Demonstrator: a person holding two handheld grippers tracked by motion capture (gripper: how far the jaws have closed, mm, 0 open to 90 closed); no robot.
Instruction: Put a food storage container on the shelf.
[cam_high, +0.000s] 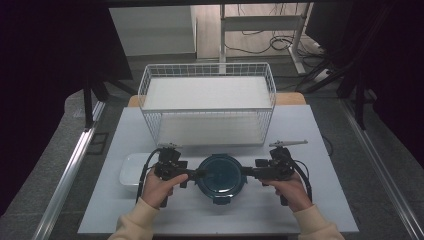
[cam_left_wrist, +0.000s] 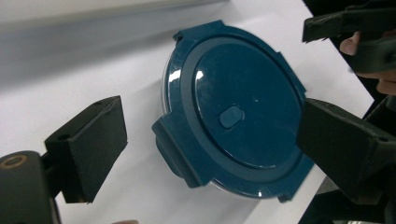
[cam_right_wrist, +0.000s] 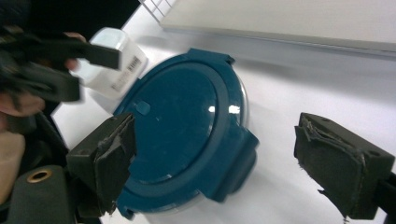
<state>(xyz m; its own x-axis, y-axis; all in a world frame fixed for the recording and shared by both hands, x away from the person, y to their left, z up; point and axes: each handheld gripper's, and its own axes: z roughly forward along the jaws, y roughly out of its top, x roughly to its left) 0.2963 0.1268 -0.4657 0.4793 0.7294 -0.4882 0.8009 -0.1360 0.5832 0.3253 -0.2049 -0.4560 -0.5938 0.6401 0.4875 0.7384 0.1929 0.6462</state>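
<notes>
Left tool (cam_high: 196, 173) wide open, pads clear of everything, aimed in at the left edge of the round container (cam_high: 220, 176). Right tool (cam_high: 246, 171) same deal from the other side, spread wide, nothing pinched. No earlier look to compare, so just that: both gaping, one at each side of the container.

In the left gripper view, left tool (cam_left_wrist: 212, 151) straddling the container (cam_left_wrist: 233, 112) with a pad either side, not touching. In the right gripper view, right tool (cam_right_wrist: 219, 163) framing the container (cam_right_wrist: 187, 126) likewise, the foam on those pads looking pretty chewed up.

Container itself: round, deep teal lid, glossy with a couple of light glints, raised ring around a flat centre, small oval vent plug (cam_left_wrist: 230, 116) off-centre, chunky locking flaps sticking out at the rim. Clear base barely peeking out underneath. Sitting flat on the white table (cam_high: 310, 125), near the front edge, roughly in the middle.

Just left of it, a clear rectangular tub (cam_high: 133, 171). Behind, well back, a white wire basket (cam_high: 207, 102).
</notes>
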